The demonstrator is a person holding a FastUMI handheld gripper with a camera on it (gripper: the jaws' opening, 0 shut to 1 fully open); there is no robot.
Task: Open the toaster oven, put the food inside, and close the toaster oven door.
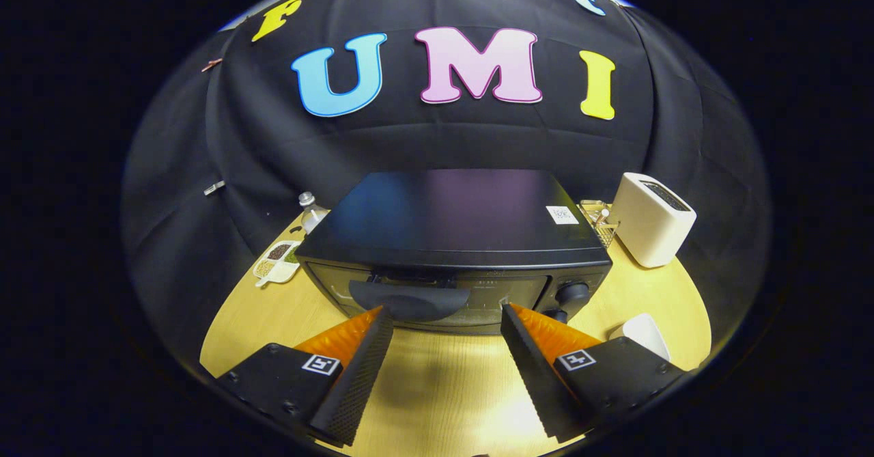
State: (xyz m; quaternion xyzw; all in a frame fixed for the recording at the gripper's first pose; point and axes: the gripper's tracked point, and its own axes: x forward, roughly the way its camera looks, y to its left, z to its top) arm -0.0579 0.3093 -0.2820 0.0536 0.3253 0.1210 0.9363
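Observation:
A black toaster oven (454,221) stands on the wooden table (437,382) just ahead of my fingers. Its glass door (478,296) is closed, with a dark curved handle (410,301) across the upper part and round knobs (572,294) to the right. My gripper (447,313) is open, fingers spread wide, their tips close to the door front; the left tip sits just below the handle. Nothing is between the fingers. A white bowl (647,335) rests beside the right finger; what lies in it is hidden.
A white toaster (652,219) stands to the right of the oven, with a small wire rack (599,219) behind it. To the left of the oven are a clear bottle (311,212) and a divided dish of foods (276,262).

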